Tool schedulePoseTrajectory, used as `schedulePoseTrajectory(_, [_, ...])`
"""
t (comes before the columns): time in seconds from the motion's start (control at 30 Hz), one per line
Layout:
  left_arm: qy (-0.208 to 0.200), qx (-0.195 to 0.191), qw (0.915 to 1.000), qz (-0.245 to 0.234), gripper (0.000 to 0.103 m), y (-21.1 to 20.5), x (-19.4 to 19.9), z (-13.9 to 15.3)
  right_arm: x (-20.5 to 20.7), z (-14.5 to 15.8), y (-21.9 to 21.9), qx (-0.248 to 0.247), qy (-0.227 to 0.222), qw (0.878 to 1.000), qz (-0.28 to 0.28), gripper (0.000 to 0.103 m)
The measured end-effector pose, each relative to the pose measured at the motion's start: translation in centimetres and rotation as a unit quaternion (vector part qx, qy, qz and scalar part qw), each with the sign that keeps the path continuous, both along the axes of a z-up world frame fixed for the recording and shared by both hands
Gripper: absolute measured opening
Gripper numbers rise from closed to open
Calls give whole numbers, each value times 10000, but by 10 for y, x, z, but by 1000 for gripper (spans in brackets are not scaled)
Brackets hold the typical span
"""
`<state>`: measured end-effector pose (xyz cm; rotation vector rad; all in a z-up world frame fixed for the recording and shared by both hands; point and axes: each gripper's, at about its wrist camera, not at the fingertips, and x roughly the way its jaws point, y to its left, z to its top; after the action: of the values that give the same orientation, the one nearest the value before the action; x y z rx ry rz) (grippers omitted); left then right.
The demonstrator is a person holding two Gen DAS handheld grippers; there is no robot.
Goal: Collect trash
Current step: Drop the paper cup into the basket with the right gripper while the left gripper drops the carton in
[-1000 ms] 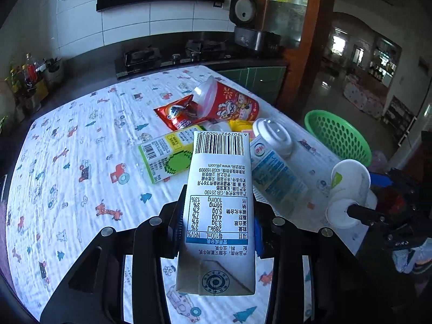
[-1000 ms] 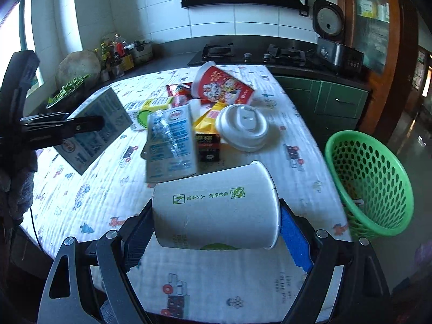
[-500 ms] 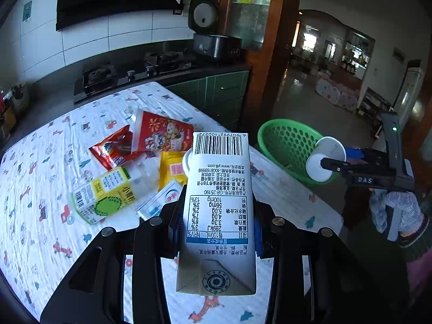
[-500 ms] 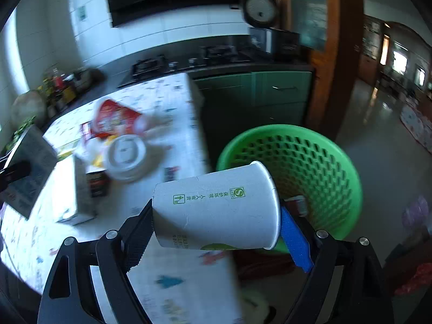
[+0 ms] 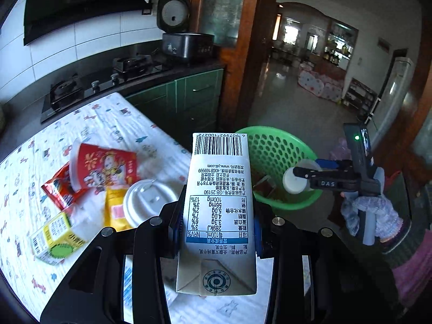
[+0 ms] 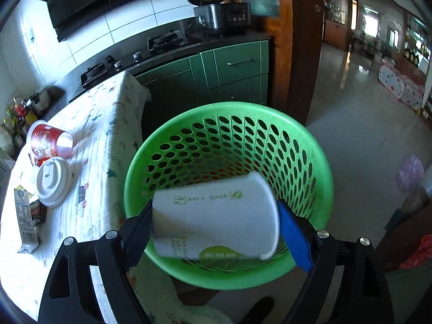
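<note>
My left gripper [image 5: 216, 224] is shut on a white milk carton [image 5: 218, 216] with a barcode, held over the table's right edge. My right gripper [image 6: 216, 224] stands directly over the green basket [image 6: 318, 167]. The white paper cup [image 6: 216, 218] lies between its jaws, blurred and tilted; the jaws look slightly parted, so I cannot tell whether they grip it. In the left wrist view the right gripper [image 5: 299, 174] shows with the cup [image 5: 291, 182] over the basket [image 5: 272, 151].
On the patterned tablecloth [image 5: 113, 127] lie a red cup [image 5: 105, 167], a red wrapper [image 5: 60, 191], a yellow packet [image 5: 114, 210], a white lid [image 5: 147, 202] and a yellow-green carton [image 5: 55, 243]. Green cabinets [image 6: 229, 73] and a wooden post [image 6: 302, 40] stand behind the basket.
Both grippers have swung right, away from the table. The right gripper now stands over the basket, and the cup has blurred and tilted between its jaws. The left still holds the carton.
</note>
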<state>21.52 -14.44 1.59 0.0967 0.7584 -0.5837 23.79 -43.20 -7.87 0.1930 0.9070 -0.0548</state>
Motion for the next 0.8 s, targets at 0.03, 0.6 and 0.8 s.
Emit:
schedulePoseTrajectory(0.03, [-10,6,10000,-31,38,-6,2,0,2,-1,-2,13,2,10000,-11,86])
schedulePoseTrajectory(0.6, [200,97,9989,-415,38,-116,52,-27,-30,13,-18,-404,-215,9989,61,86])
schedulePoseTrajectory(0.8, [343,237,9983,-417,38,-151,68,-47,-43,11,-21,-333,-214,9992,68,86])
